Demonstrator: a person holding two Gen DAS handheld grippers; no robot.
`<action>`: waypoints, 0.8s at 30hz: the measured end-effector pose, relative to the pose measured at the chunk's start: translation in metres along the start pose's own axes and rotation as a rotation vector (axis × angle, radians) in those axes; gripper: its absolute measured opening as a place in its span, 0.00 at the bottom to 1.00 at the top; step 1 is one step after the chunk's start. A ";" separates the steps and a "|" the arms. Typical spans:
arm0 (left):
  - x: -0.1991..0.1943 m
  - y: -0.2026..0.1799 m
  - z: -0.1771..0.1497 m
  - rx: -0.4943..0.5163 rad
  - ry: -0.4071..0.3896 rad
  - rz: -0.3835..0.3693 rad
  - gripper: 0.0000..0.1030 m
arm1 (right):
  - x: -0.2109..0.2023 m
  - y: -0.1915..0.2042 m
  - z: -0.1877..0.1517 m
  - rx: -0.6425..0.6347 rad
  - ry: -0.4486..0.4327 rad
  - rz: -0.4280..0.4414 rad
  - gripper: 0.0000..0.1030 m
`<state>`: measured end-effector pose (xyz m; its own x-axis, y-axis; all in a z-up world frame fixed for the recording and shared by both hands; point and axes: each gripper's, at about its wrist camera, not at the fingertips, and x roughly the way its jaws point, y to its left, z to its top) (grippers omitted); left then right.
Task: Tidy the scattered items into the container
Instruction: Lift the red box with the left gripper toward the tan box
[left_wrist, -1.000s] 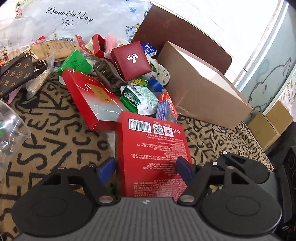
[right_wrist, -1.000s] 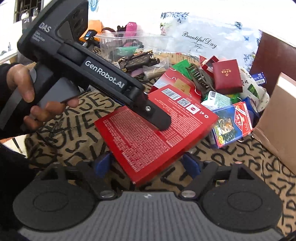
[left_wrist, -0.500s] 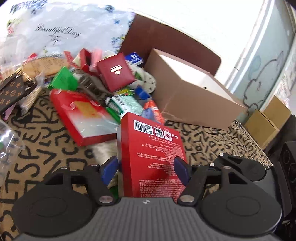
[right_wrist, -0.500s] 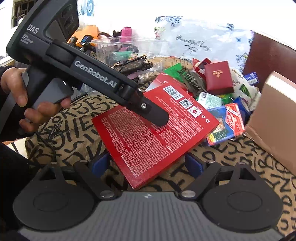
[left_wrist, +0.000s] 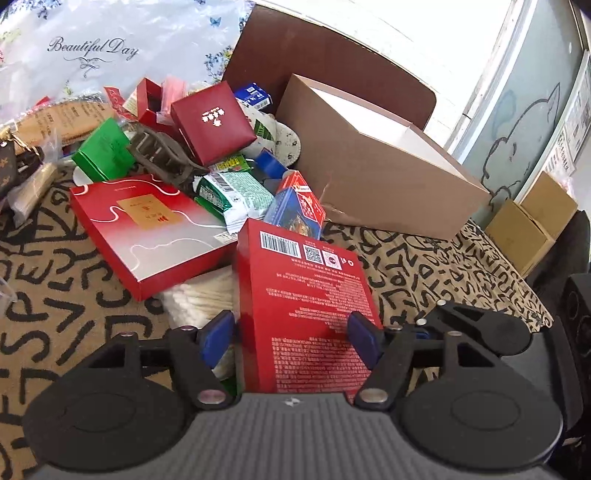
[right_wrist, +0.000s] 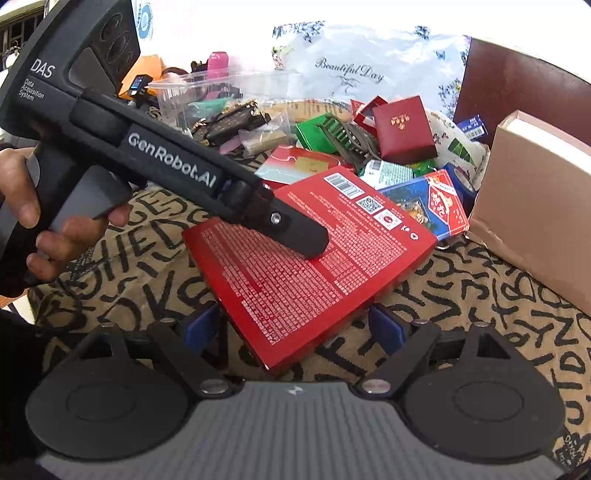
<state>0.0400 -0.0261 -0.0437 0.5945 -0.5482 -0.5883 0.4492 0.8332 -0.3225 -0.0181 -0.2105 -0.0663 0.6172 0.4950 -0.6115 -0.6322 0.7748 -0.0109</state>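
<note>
My left gripper is shut on a flat red box with white print and a barcode, held above the patterned cloth. The same red box shows in the right wrist view, with the left gripper's finger lying across it. My right gripper is open and empty, just below the box's near corner. The open brown cardboard container stands to the right of the pile, also in the right wrist view.
A pile lies left of the container: a large red-and-silver flat box, a dark red gift box, a green box, a hair claw, a blue card pack. A clear tub stands at the back.
The left gripper has lifted the red box and carried it a little right, toward the container. The right gripper has stayed open below it.
</note>
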 end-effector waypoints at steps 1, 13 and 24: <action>0.000 -0.002 0.001 0.007 0.000 0.010 0.69 | 0.001 0.001 -0.001 0.007 0.007 0.000 0.78; -0.027 -0.023 0.034 0.025 -0.112 -0.026 0.67 | -0.035 -0.001 0.016 -0.030 -0.095 -0.061 0.68; -0.006 -0.079 0.127 0.133 -0.275 -0.150 0.67 | -0.084 -0.055 0.070 -0.085 -0.225 -0.273 0.68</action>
<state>0.0856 -0.0976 0.0791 0.6649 -0.6779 -0.3137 0.6175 0.7351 -0.2798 -0.0028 -0.2671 0.0412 0.8505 0.3557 -0.3876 -0.4603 0.8597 -0.2212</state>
